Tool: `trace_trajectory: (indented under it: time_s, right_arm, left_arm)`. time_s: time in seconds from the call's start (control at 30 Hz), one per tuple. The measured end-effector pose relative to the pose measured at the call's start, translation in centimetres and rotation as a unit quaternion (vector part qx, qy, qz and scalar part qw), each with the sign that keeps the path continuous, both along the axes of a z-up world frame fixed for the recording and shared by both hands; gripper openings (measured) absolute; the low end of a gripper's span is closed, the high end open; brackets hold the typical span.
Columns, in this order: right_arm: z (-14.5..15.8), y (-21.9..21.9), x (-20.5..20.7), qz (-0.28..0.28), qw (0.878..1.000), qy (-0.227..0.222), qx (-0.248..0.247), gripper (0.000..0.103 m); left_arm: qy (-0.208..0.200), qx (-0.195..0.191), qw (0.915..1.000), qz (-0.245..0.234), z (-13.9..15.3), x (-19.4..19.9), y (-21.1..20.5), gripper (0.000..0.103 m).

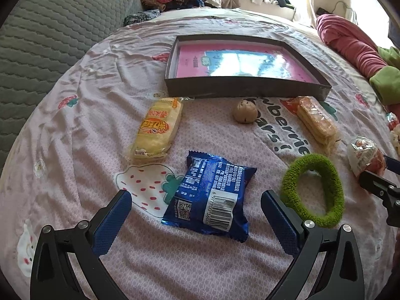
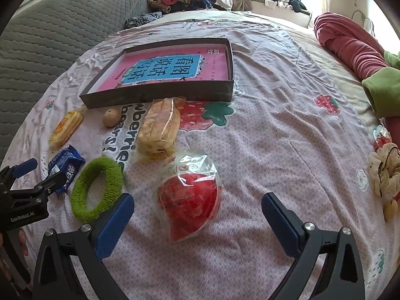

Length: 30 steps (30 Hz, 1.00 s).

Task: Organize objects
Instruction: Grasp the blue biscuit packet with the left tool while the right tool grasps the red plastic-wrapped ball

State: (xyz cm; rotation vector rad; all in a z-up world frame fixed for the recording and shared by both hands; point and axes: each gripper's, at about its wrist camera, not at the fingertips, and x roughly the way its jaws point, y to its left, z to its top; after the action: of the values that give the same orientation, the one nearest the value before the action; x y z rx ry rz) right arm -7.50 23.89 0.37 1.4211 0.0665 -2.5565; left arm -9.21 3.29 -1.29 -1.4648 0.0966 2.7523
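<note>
Item: blue snack packet (image 1: 208, 195), lying flat on the bedsheet (image 1: 75, 130), between my left gripper (image 1: 196, 203) fingers, which are spread and empty. I'd lower squarely and pinch across its width.

Item: red wrapped snack (image 2: 191, 200), framed by my right gripper (image 2: 197, 207), likewise spread.

Destination, I judge: dark box (image 1: 240, 88), at twelve o'clock.

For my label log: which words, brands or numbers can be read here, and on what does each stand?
"GenRobot.AI": left hand-held gripper body.
"看图说话", upside down: pink book in the box.
"berries", "bears!": bedsheet.
"6 977700", rest cut off: blue packet barcode.
Yellow packet: too blurred.
</note>
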Motion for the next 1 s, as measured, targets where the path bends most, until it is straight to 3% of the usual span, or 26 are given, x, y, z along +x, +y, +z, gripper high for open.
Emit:
trace_trajectory:
  time_s: [0.47, 0.73, 1.0]
  right_arm:
    - [-0.4, 0.13, -0.39, 0.004, 1.0, -0.008, -0.007, 0.097]
    - [-0.57, 0.19, -0.61, 0.008, 1.0, -0.016, -0.015, 0.074]
    - [-1.05, 0.24, -0.75, 0.012, 0.999, -0.032, -0.037, 0.059]
  left_arm:
    - [-0.009, 0.016, 0.9997, -0.013, -0.4, -0.66, 0.55, 0.103]
    - [-0.002, 0.012, 0.9998, -0.016, -0.29, -0.72, 0.51, 0.103]
    - [-0.005, 0.012, 0.9998, -0.017, -0.54, -0.88, 0.23, 0.099]
